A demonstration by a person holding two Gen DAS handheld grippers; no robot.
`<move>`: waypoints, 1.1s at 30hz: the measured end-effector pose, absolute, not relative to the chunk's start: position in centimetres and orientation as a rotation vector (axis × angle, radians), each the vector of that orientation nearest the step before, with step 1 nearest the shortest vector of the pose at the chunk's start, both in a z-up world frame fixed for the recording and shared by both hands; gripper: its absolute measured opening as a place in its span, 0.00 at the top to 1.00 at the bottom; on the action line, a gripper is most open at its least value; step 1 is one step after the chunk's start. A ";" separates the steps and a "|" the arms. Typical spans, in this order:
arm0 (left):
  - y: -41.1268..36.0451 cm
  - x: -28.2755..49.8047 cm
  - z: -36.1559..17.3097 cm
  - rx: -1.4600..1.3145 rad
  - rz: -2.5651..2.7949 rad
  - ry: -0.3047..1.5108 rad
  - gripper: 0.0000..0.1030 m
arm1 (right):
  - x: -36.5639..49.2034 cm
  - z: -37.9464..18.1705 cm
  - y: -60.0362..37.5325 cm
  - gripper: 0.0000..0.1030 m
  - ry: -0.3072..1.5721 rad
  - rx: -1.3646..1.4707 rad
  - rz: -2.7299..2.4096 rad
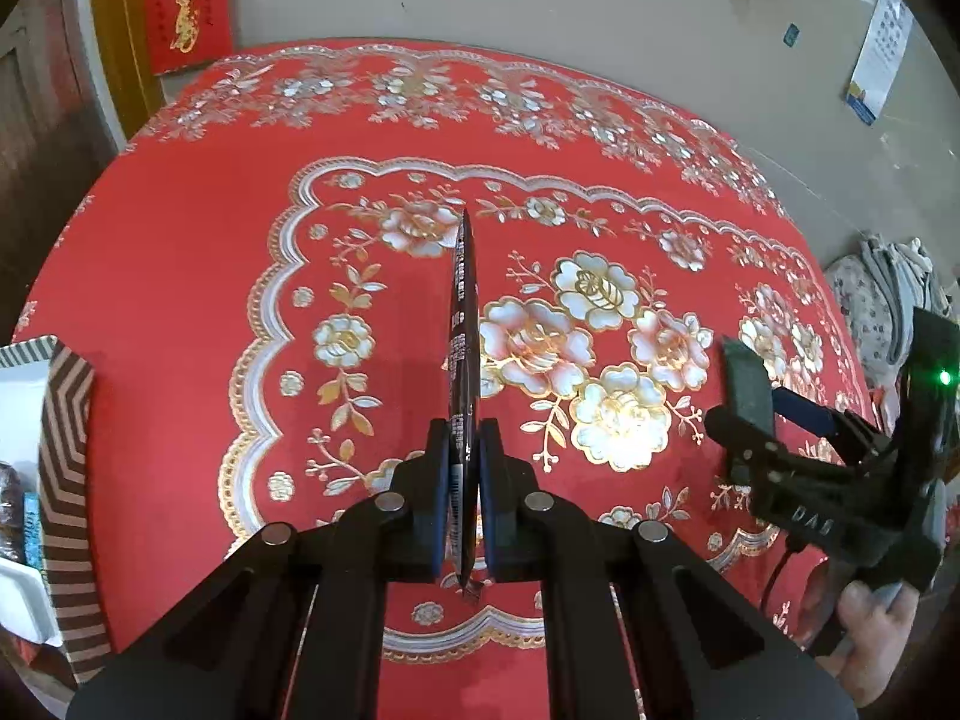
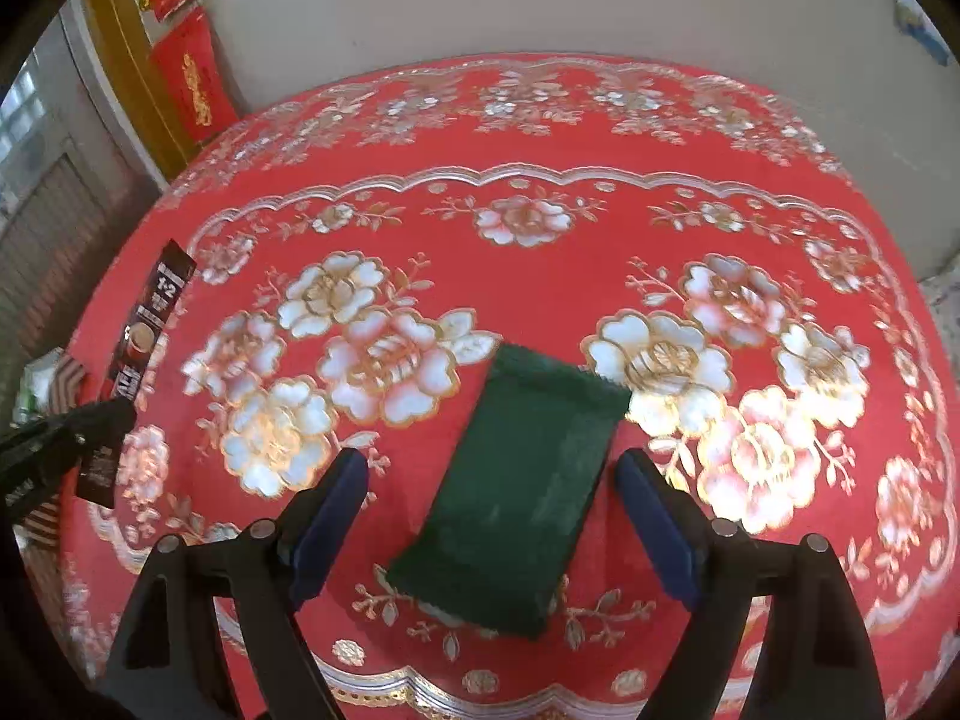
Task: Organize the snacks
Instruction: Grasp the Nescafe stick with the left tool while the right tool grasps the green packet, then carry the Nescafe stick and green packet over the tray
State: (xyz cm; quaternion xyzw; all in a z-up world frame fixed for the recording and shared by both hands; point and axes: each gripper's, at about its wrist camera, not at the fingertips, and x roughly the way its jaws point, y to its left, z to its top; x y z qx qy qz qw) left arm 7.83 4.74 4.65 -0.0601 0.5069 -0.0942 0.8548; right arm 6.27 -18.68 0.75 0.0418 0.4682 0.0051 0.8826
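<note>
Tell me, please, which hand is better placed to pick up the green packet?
Right: its tongs stand open around the green packet on the tablecloth; the left tongs are shut on a coffee stick.

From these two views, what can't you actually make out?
- Striped box, left wrist view: cut off by the frame edge, contents unclear.
- Dark sachet in the left claw: seen edge-on here, print too small.
- Green packet, right wrist view: blurred, no label readable.
</note>
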 end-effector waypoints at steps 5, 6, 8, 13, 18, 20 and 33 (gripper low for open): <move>4.9 7.8 4.0 -0.140 -0.211 1.087 0.94 | 5.8 0.7 -17.8 0.53 0.932 0.009 -0.006; 4.9 7.5 4.1 -0.138 -0.209 1.084 0.94 | 5.6 0.8 -17.8 0.55 0.931 0.005 0.002; 5.0 6.9 4.2 -0.137 -0.208 1.076 0.94 | 4.9 0.8 -18.0 0.55 0.932 0.029 0.040; 4.8 4.9 4.6 -0.128 -0.222 1.061 0.94 | 2.5 1.1 -17.8 0.56 0.903 0.089 0.092; 5.1 2.8 4.8 -0.119 -0.227 1.046 0.94 | -0.3 2.5 -16.3 0.56 0.850 0.117 0.135; 5.3 2.0 5.1 -0.104 -0.214 1.031 0.94 | -0.7 2.9 -15.6 0.56 0.843 0.111 0.151; 9.4 -2.6 7.0 -0.082 -0.141 0.939 0.94 | -3.6 5.0 -8.3 0.55 0.796 0.068 0.265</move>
